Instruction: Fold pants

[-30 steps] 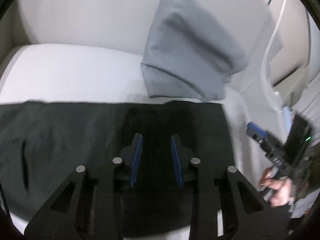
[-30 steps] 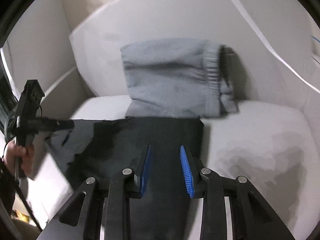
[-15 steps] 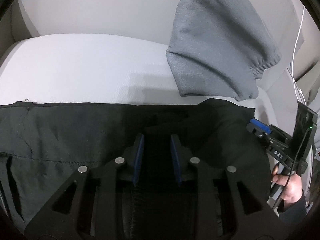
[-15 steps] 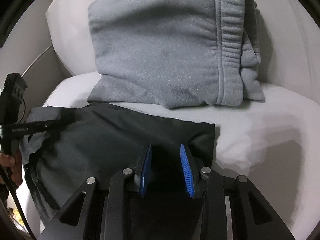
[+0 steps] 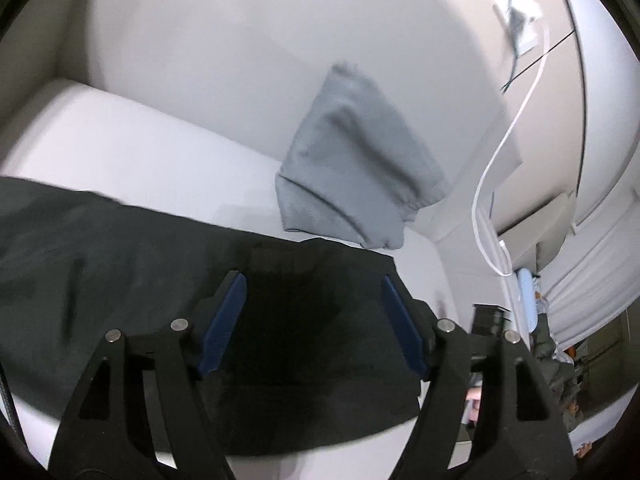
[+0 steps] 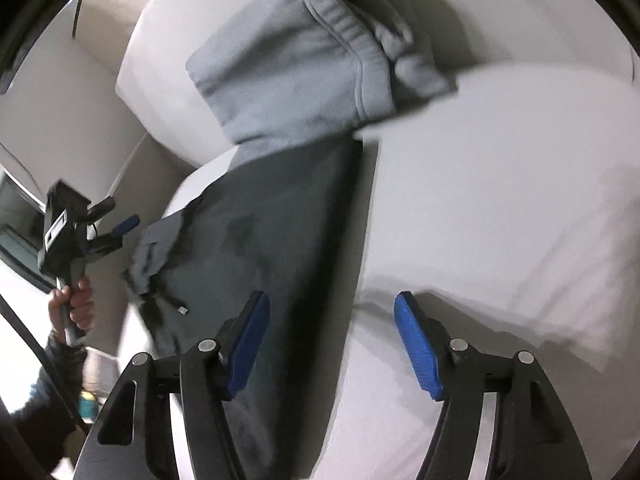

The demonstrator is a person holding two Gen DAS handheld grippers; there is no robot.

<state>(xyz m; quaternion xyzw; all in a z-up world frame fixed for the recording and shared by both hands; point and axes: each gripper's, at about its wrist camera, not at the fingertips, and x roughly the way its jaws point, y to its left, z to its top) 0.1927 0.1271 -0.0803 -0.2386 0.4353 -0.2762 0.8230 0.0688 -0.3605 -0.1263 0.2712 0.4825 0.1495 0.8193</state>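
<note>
- Both the left claw (image 5: 314, 322) and right claw (image 6: 332, 346) gape wide, gripping nothing.
- Black pants (image 6: 256, 240) lie mid-frame; next pinch both edge corners evenly, I judge.

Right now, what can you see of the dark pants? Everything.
The dark charcoal fabric pants lie flat on the white cushion, folded into a long band with a straight right edge. A drawstring with a metal tip shows at the bunched left end. The far end touches the folded grey fleece sweatpants. Neither open claw grips them.
</note>
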